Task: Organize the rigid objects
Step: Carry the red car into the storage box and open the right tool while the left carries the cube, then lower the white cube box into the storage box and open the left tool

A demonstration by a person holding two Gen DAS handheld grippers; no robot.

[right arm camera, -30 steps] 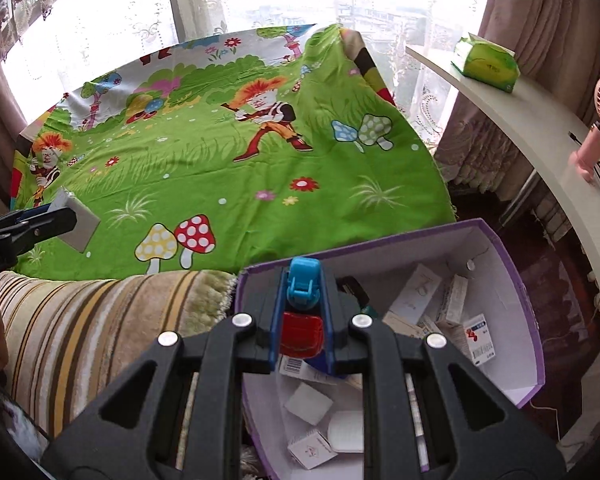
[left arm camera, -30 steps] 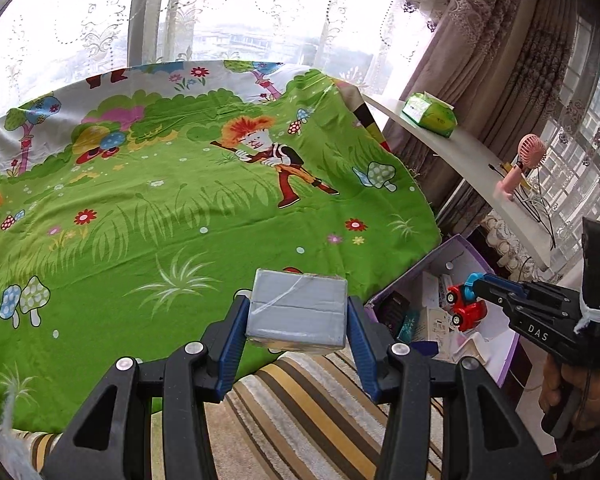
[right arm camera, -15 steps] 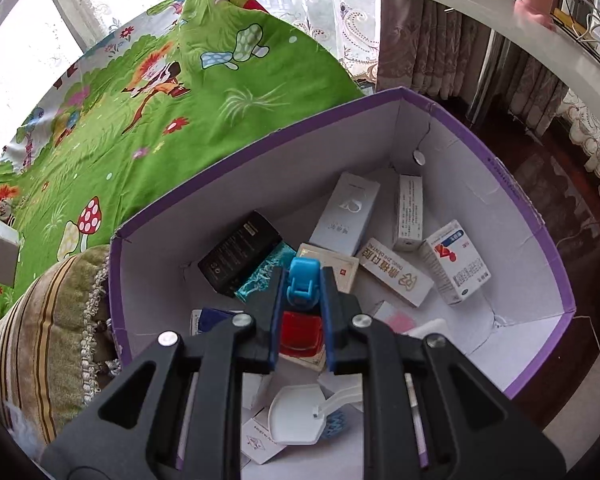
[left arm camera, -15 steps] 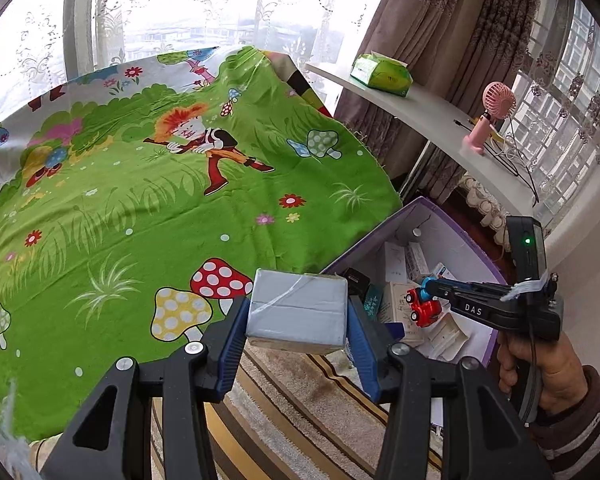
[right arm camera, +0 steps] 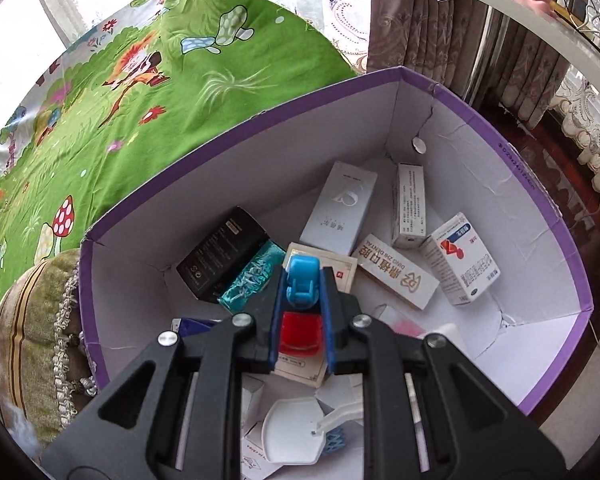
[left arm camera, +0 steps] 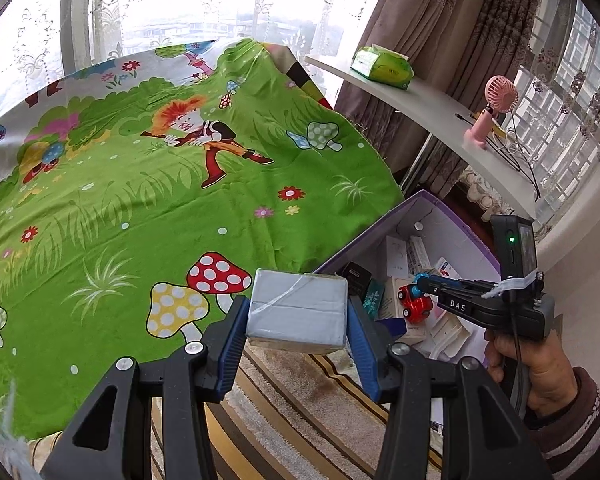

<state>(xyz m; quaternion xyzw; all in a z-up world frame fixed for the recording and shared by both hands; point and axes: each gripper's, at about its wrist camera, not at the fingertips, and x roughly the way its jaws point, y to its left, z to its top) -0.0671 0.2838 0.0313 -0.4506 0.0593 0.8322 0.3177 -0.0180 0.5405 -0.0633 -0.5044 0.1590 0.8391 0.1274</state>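
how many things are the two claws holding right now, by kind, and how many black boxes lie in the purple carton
Grey taped boxes, in the left claw: 1
Red and blue toy cars, in the right claw: 1
Black boxes in the purple carton: 1
Total: 3

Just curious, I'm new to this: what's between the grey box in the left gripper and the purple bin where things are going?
In the left wrist view, only striped cushion lies between the grey box and the purple bin; no loose items.
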